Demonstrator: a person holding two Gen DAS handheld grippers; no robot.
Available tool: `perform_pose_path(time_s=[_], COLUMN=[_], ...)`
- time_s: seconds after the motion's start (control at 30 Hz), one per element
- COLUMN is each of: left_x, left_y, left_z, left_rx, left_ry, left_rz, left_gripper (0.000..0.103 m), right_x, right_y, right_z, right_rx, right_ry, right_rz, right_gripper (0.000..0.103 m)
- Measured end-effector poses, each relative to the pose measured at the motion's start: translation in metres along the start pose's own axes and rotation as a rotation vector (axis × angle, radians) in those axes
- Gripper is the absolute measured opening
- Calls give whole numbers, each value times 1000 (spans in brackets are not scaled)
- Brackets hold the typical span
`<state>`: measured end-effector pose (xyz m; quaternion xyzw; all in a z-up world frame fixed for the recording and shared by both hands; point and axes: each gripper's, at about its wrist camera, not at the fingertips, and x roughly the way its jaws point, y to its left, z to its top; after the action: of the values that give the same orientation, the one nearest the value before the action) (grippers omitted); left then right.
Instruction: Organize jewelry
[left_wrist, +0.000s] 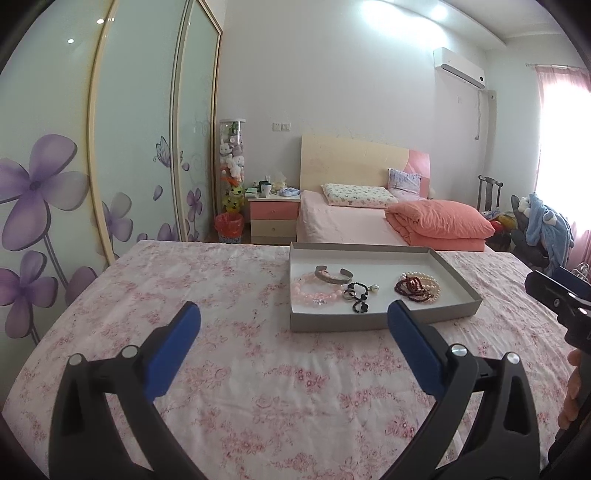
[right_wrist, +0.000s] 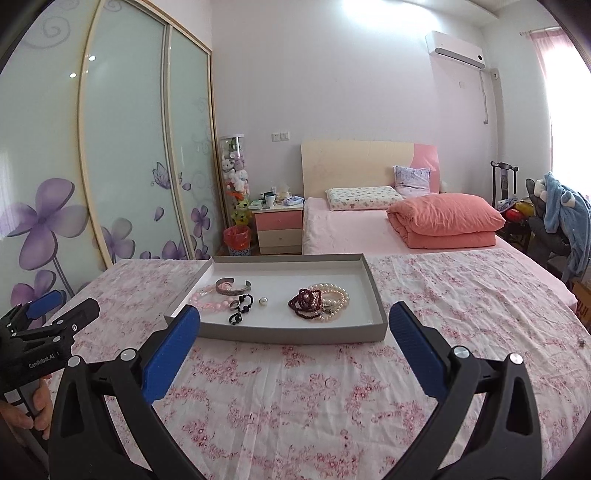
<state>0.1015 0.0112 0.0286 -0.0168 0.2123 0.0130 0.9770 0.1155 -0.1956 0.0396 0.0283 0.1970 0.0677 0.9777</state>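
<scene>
The tray (right_wrist: 375, 295) rests on the flowered cloth (right_wrist: 461, 314) of the bench. It holds a silver bangle (right_wrist: 233, 287), pink beads (right_wrist: 208, 304), black beads (right_wrist: 242, 310), dark red beads (right_wrist: 304, 300) and pearls (right_wrist: 334, 295). The left gripper (left_wrist: 293, 319) and right gripper (right_wrist: 293, 321) stand short of the tray, jaws fully apart and empty.

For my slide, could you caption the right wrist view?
Open right gripper facing a grey tray of bracelets on a floral bedspread.
</scene>
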Motion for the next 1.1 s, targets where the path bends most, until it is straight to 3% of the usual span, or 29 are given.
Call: perform_pose_path(time_s=[0.53, 1.1], left_x=[-27, -18], left_y=[-8, -15], left_z=[-27, -28], left_rx=[2, 10], left_ry=[-19, -2], left_rz=[22, 1], left_gripper=[99, 99], right_x=[-12, -11], right_y=[0, -4], right_z=[-26, -27], right_rx=[16, 22], right_ry=[21, 31], right_rz=[-17, -3], right_gripper=[101, 101])
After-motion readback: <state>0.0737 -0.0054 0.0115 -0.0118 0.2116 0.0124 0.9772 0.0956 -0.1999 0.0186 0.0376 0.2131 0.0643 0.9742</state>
